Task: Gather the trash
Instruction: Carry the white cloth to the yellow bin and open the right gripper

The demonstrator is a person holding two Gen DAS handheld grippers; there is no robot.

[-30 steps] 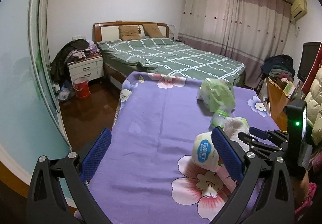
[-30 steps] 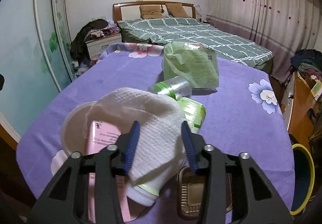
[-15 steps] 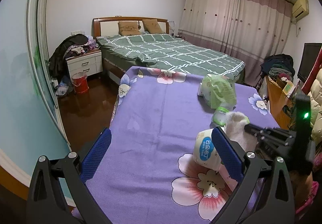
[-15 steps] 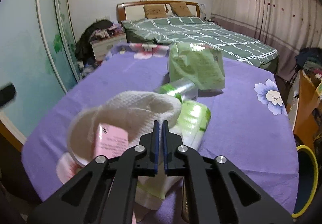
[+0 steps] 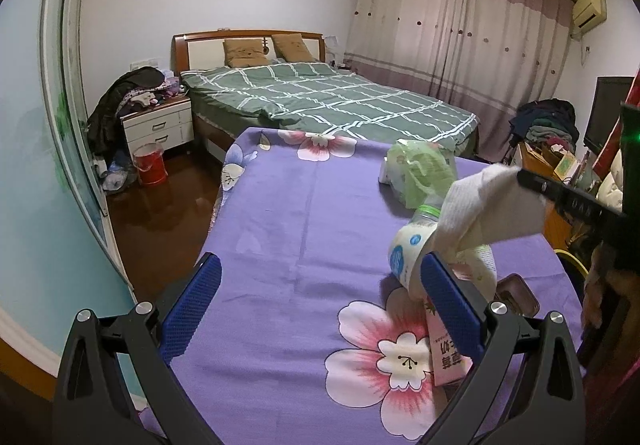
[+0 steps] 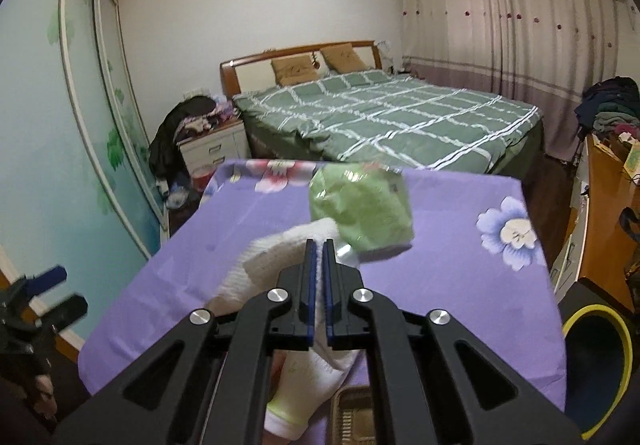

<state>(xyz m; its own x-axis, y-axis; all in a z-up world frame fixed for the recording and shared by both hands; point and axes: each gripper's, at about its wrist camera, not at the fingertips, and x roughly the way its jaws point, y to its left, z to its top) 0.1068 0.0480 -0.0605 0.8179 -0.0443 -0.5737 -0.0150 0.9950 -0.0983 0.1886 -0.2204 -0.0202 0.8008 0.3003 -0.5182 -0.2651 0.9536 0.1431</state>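
My right gripper [image 6: 319, 245] is shut on a white paper towel [image 6: 272, 261] and holds it lifted above the purple flowered tablecloth [image 6: 460, 277]. In the left wrist view the towel [image 5: 476, 205] hangs from the right gripper's dark tip [image 5: 520, 176]. Under it lie a white cup with a blue label [image 5: 406, 253], a pink carton [image 5: 444, 349], a clear bottle with a green band [image 5: 428, 211] and a green plastic bag [image 5: 424, 173]. My left gripper [image 5: 320, 293] is open and empty over the near part of the table.
A brown plastic tray [image 6: 352, 417] lies at the table's near edge. A black bin with a yellow rim [image 6: 596, 361] stands on the floor at the right. A bed [image 5: 320, 97], a nightstand [image 5: 158, 125] and a red bucket [image 5: 150, 165] are beyond the table.
My right gripper shut on the paper towel and has lifted it up off the pile. The left gripper stayed open and shifted a little.
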